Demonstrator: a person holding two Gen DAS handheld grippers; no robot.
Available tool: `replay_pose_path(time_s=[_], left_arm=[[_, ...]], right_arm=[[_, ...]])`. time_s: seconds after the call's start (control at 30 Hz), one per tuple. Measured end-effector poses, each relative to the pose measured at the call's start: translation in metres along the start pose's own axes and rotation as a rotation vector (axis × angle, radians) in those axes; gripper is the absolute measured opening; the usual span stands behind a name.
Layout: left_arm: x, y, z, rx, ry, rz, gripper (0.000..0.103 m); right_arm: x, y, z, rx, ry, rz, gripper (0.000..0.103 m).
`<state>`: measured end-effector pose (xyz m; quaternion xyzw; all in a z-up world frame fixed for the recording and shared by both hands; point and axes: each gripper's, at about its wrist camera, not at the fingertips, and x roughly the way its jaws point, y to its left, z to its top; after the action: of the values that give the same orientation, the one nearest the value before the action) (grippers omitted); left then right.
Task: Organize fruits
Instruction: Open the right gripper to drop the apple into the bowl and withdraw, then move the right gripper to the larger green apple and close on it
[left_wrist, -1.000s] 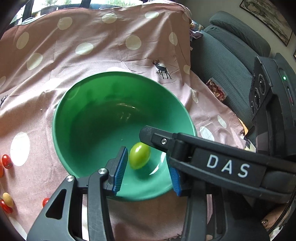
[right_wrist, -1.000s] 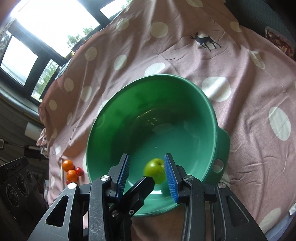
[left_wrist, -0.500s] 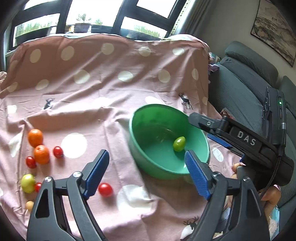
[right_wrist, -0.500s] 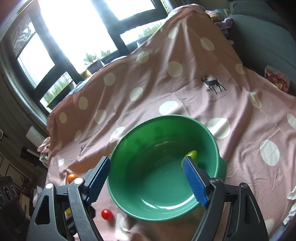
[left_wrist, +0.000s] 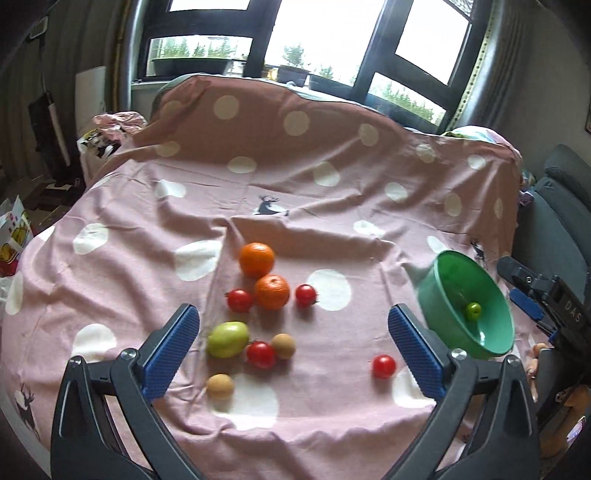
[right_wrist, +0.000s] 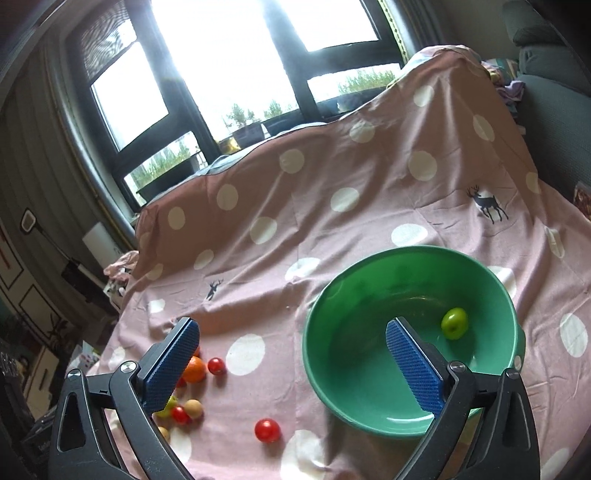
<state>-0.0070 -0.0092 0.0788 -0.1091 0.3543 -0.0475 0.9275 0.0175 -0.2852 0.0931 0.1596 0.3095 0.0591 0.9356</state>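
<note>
The small green fruit (right_wrist: 454, 323) now lies loose inside the green bowl (right_wrist: 369, 402), resting against the inner wall on the right side, and it is the only thing in there. A second ago it sat between the pads of your right claw (right_wrist: 291, 365) low over the bowl; those jaws have just been opening and now stand wide with nothing between them, so that fruit counts as delivered. Your left claw (left_wrist: 291, 347) has also just been opening, is empty too, and has swung away from the bowl to face the loose pile on the dotted cloth (left_wrist: 332, 192). There you have two oranges (left_wrist: 257, 259), several red tomatoes (left_wrist: 383, 366), a larger green fruit (left_wrist: 226, 339) and two small tan ones (left_wrist: 220, 386), all still outside the bowl, so most of the sorting looks left to do.
</note>
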Motion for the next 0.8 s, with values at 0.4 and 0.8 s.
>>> replay_pose_path(time_s=[0.4,0.8], left_arm=[[0.025,0.084,-0.010,-0.190,0.050,0.112,0.102],[0.018,0.128,-0.007,-0.306,0.070,0.065,0.080]], right_arm=[[0.038,0.048,-0.029,-0.061,0.195,0.143,0.101],[0.125,0.139,-0.066,-0.116,0.562,0.281,0.067]])
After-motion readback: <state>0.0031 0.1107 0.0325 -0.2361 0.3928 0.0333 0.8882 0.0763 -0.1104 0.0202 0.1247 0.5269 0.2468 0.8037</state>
